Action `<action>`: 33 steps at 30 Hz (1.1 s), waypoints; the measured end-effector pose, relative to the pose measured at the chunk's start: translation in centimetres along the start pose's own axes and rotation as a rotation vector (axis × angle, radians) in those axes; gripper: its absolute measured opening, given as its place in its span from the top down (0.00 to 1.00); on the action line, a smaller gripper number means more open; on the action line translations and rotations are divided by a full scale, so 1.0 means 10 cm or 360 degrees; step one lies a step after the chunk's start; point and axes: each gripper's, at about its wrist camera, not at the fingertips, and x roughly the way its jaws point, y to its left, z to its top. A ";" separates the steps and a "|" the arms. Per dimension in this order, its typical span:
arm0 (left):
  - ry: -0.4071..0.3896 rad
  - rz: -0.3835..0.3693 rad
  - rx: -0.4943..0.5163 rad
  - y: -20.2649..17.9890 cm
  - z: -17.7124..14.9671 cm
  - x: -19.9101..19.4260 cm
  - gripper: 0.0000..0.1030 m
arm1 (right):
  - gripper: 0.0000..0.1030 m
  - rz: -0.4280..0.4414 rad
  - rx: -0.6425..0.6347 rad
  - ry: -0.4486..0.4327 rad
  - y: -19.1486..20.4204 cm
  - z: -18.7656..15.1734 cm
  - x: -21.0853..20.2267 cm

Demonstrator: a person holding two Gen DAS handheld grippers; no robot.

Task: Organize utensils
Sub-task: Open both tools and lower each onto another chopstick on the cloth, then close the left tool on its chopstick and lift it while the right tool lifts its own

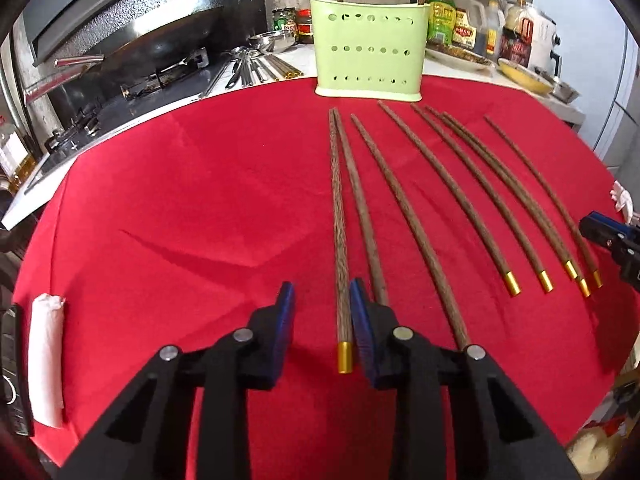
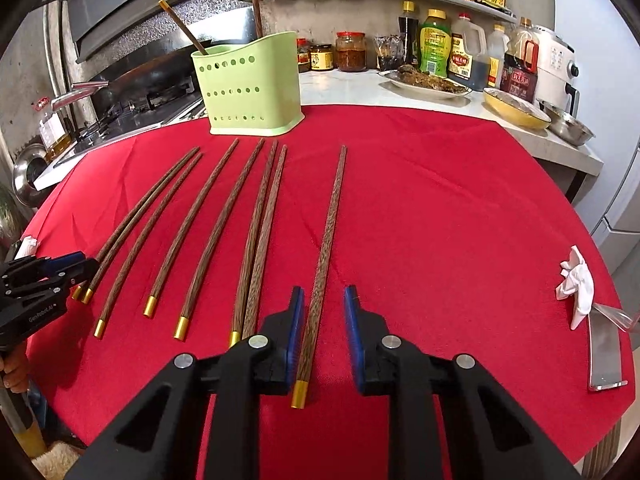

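Several brown wooden chopsticks with gold caps lie in a row on the red cloth [image 1: 180, 200]. A light green perforated holder [image 1: 370, 48] stands at the cloth's far edge with two chopsticks in it; it also shows in the right wrist view [image 2: 250, 88]. My left gripper [image 1: 322, 300] is open and straddles the leftmost chopstick [image 1: 338, 220]. My right gripper [image 2: 323, 304] is open around the rightmost chopstick [image 2: 326, 240], which lies between the fingers near the left pad [image 2: 295, 332]. Neither chopstick is lifted.
A rolled white napkin [image 1: 46, 360] lies at the cloth's left edge. A crumpled tissue [image 2: 578, 284] and a metal piece [image 2: 604, 348] lie at the right. Behind stand a stove [image 1: 132, 80], sauce bottles [image 2: 434, 42], dishes [image 2: 516, 108] and a white appliance [image 2: 554, 68].
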 end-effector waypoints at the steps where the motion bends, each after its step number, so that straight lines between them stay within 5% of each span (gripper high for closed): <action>1: 0.0001 0.0009 0.0005 0.01 -0.01 -0.01 0.73 | 0.81 0.0003 0.0002 0.0004 0.00 0.00 0.02; 5: -0.0018 0.0034 0.0038 -0.02 -0.04 -0.03 0.76 | 0.91 -0.0002 -0.0007 0.0029 0.03 -0.01 0.11; 15: -0.0058 0.0082 0.0050 -0.08 -0.11 -0.08 0.77 | 0.90 -0.0077 -0.0073 -0.0013 0.07 -0.25 -0.08; 22: -0.0096 0.0090 0.0125 -0.17 -0.18 -0.12 0.93 | 0.93 -0.0056 -0.0005 -0.0091 0.01 -0.39 -0.17; 26: -0.0117 -0.0028 0.0009 -0.07 -0.22 -0.20 0.93 | 0.93 -0.0012 0.0054 -0.0110 -0.05 -0.40 -0.23; 33: -0.0266 -0.0062 -0.0066 0.06 -0.20 -0.54 0.93 | 0.93 -0.0014 0.0033 -0.0161 -0.02 -0.36 -0.44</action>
